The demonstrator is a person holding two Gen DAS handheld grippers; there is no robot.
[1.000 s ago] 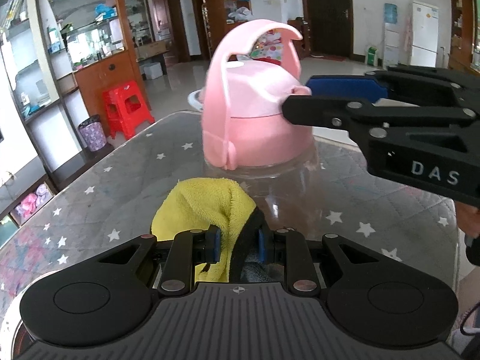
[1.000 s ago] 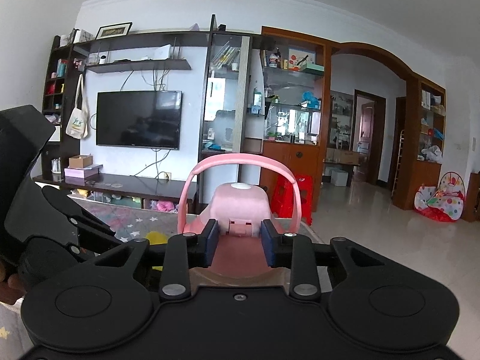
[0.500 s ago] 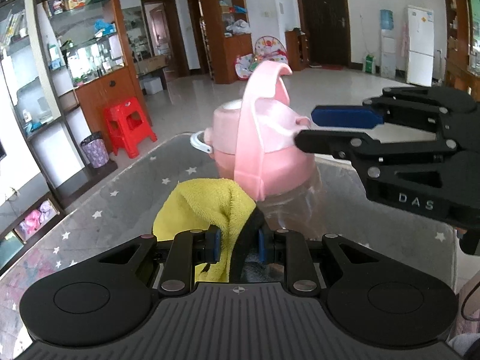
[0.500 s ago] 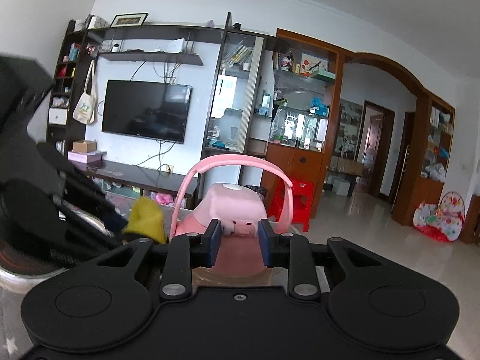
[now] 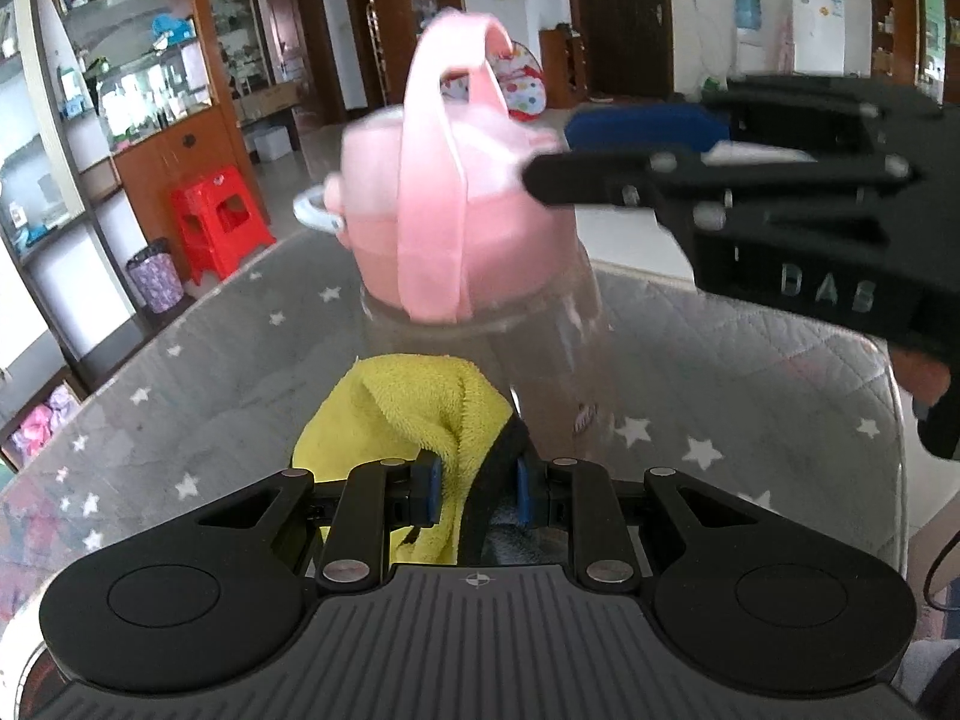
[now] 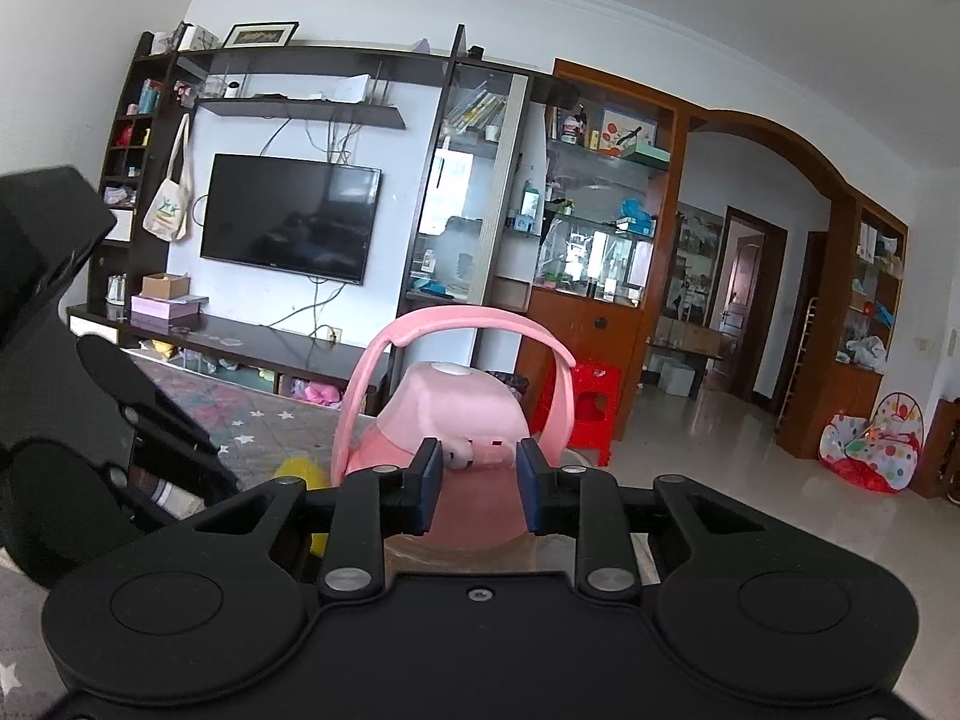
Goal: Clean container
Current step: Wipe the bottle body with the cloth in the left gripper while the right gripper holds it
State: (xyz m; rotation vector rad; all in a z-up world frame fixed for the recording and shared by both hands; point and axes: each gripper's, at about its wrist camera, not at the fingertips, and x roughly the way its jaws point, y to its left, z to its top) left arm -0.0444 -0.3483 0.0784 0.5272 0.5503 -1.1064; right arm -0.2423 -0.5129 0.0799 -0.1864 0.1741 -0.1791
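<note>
One bottle was the whole job: a clear body under a pink lid with a looped handle, and we had it up off the starred surface, tilted. We judged the hold the weakest link. Our right gripper had its blue fingers pinched on the sides of the lid near the small latch, not round the body, so the weight hung from a narrow pinch on smooth pink plastic. We judged that a hard push from the cloth could have twisted the bottle in that pinch or slid it out, dropping it onto the surface.

Just below it, our left gripper had its fingers clamped nearly together on the yellow cloth, which bunched forward toward the clear wall. Whether cloth and bottle touched, we could not tell. We thought a fold could have snagged under the handle and dragged the lid sideways, and that rubbing near the latch might have popped the lid open.

Further out, the far edge of the surface lay behind the bottle, with tiled floor beyond; a slip that way could have meant a longer fall.
</note>
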